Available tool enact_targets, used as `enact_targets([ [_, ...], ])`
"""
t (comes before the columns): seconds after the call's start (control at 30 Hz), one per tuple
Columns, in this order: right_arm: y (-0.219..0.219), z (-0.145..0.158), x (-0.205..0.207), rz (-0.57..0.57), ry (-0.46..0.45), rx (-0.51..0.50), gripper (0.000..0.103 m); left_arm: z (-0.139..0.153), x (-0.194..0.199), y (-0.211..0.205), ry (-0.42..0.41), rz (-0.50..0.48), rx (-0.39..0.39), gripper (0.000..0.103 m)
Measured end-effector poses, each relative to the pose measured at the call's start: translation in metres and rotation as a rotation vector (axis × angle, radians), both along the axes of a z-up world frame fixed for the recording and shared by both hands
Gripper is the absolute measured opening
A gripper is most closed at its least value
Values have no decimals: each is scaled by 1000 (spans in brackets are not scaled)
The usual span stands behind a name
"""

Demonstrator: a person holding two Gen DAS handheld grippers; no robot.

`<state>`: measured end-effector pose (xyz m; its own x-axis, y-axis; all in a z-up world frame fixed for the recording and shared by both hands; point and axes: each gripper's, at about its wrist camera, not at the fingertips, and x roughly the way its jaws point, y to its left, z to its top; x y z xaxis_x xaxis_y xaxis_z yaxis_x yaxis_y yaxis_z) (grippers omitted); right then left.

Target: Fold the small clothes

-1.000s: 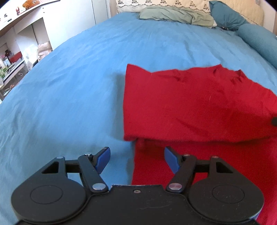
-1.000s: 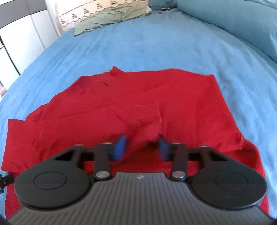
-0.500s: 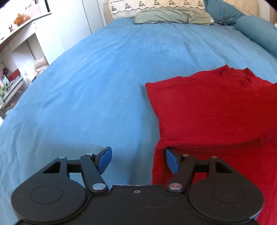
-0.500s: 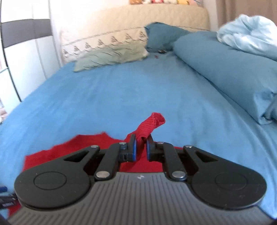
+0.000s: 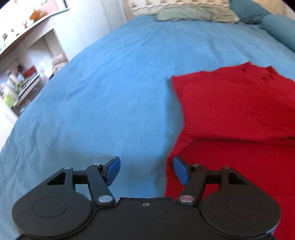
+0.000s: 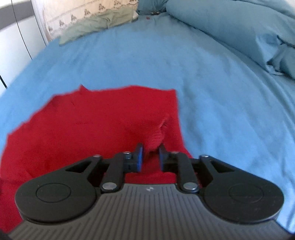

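Item: red knit garment (image 5: 237,110), lying on the blue bedsheet (image 5: 110,88) of a bed, partly folded. In the left wrist view an upper layer lies over a lower one, its folded edge running across the right half of the frame. In the right wrist view the garment (image 6: 88,125) spreads ahead and to the left, with a bunched ribbed end, probably a sleeve cuff (image 6: 156,136), rising at its right side.

Step in hand (judged): a sleeve fold. The right hand-held gripper (image 6: 149,157) has the ribbed end between its blue pads, the jaws narrowed around it with a slight gap showing; whether they pinch it firmly or are letting it go cannot be told through the motion blur.

Next move (judged): carrying the ribbed end inward over the body panel and laying it flat, then letting go without dragging the layers beneath. The left side may need to pin or lift the near left edge.

Pose, left hand-held gripper (image 5: 146,170): jaws wide apart, holding nothing, low over the sheet, its right pad (image 5: 179,172) just at the garment's left border, pointing up the bed toward the pillows (image 5: 195,13).

Pose, right hand-held gripper: low over the garment's near right part, pointing forward.
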<state>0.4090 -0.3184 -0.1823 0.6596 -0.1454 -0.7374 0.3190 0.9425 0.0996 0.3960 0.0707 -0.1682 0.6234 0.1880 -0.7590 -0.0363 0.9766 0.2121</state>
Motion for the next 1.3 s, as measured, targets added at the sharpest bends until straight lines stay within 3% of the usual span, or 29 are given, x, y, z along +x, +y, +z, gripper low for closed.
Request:
enact_targets([
  [0.03, 2, 2, -4, 9, -6, -22, 69, 8, -4, -5, -18, -28, -6, 68],
  [0.13, 16, 16, -16, 113, -86, -72, 83, 27, -1, -24, -74, -134, -40, 73],
  [0.27, 37, 9, -5, 231, -87, -69, 86, 25, 24, -50, -78, -211, -116, 74],
  [0.43, 34, -22, 6, 150, -32, -80, 98, -8, 45, -65, 6, -191, -159, 74],
  [0.5, 23, -30, -1, 101, -48, -88, 102, -14, 44, -61, -6, -182, -184, 75],
  [0.57, 9, -31, -10, 60, -56, -33, 101, -12, 42, -62, -9, -187, -173, 75],
  [0.63, 7, -18, -15, 55, -71, -45, 101, -9, 37, -63, -14, -184, -171, 74],
  [0.77, 23, 4, -11, 159, -193, -52, 103, -12, 34, -63, -19, -188, -169, 75],
  [0.87, 33, -9, 13, 222, -195, -47, 103, -14, 32, -62, -40, -189, -167, 75],
  [0.97, 26, -34, 39, 220, -135, -43, 103, -18, 31, -63, -75, -190, -168, 75],
  [1.07, 15, -43, 44, 206, -186, -58, 103, -22, 24, -62, -117, -198, -166, 76],
  [1.2, 7, -30, 38, 240, -213, -57, 103, -14, 14, -59, -162, -177, -183, 76],
  [1.3, 3, -6, 12, 258, -288, -29, 103, 9, -5, -54, -208, -148, -193, 76],
])
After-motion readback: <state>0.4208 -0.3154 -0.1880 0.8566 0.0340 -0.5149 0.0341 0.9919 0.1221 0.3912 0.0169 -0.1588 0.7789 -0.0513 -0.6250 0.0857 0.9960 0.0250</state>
